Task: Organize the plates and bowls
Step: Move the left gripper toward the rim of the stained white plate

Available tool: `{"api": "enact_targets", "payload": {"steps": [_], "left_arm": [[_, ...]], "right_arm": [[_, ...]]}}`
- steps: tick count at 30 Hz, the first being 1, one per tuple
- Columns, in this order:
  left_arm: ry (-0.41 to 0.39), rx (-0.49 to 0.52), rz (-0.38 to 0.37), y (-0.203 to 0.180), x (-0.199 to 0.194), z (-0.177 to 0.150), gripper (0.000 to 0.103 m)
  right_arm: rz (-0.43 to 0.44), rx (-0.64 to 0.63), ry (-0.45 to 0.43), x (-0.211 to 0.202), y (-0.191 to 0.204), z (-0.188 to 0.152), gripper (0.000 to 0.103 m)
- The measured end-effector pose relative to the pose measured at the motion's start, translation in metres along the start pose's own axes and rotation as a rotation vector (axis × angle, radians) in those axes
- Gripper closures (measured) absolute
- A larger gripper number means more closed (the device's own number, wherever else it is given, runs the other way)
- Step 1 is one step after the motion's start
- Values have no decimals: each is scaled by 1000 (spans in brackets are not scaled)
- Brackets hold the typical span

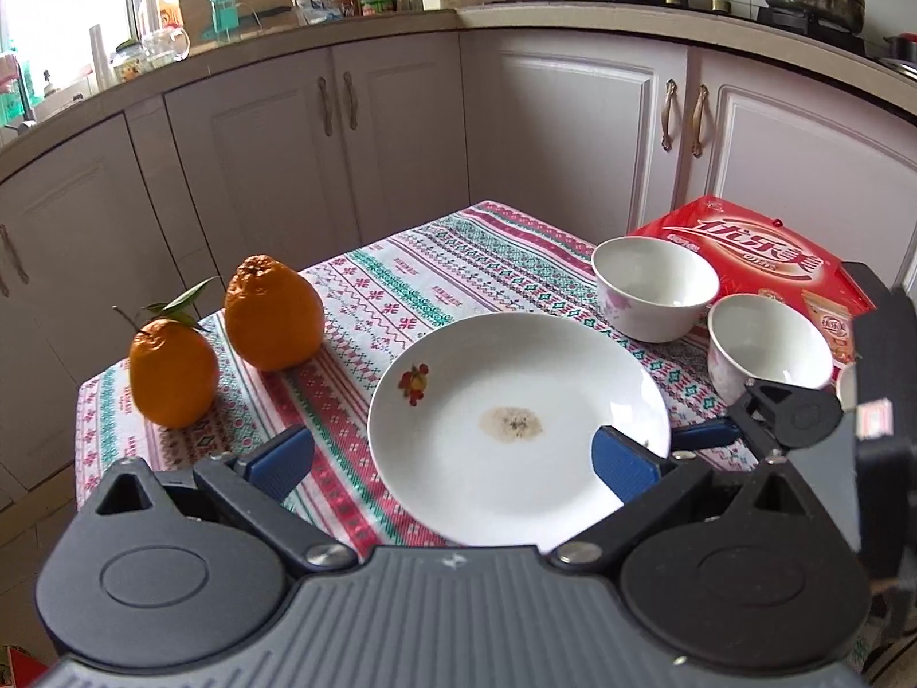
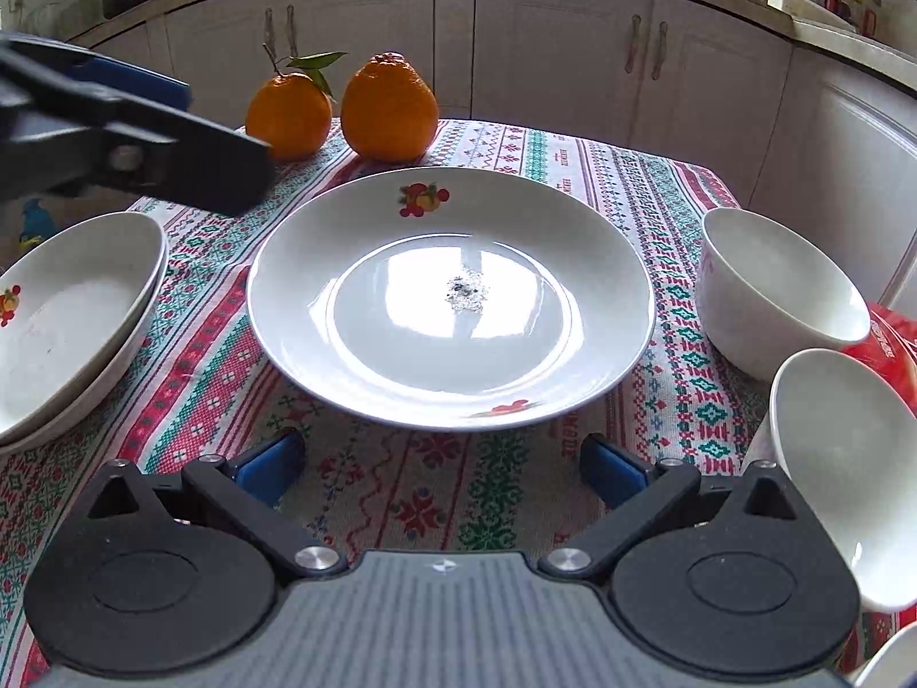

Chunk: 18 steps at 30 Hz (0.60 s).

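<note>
My left gripper (image 1: 453, 461) is spread wide and holds nothing, its right pad over the plate (image 1: 516, 430) rim. My right gripper (image 2: 444, 467) gapes empty at the plate's six o'clock. Two bowls (image 1: 653, 295) sit at two o'clock, a plate stack (image 2: 69, 321) at nine.

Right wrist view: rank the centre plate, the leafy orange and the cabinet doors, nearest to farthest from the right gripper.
1. Centre plate, straight ahead of the right gripper.
2. Leafy orange, far left of the table.
3. Cabinet doors, behind the table.
</note>
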<state>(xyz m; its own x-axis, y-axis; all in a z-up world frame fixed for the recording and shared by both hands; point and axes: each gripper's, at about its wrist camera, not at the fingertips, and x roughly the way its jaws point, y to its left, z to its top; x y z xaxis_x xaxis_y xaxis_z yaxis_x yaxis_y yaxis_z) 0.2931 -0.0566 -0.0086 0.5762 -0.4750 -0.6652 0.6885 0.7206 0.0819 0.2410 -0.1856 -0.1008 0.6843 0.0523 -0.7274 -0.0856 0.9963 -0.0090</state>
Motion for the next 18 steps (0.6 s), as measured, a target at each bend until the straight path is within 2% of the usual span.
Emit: {"api": "enact_targets", "payload": {"steps": [9,18], "left_arm": [[111,37,-60,12,60,31,1],[226,34,-133,18,111,40,9]], "right_arm": [[2,-5,-5,3,-1,2,0],[8,-8,-23,4,-4,1,2]]}}
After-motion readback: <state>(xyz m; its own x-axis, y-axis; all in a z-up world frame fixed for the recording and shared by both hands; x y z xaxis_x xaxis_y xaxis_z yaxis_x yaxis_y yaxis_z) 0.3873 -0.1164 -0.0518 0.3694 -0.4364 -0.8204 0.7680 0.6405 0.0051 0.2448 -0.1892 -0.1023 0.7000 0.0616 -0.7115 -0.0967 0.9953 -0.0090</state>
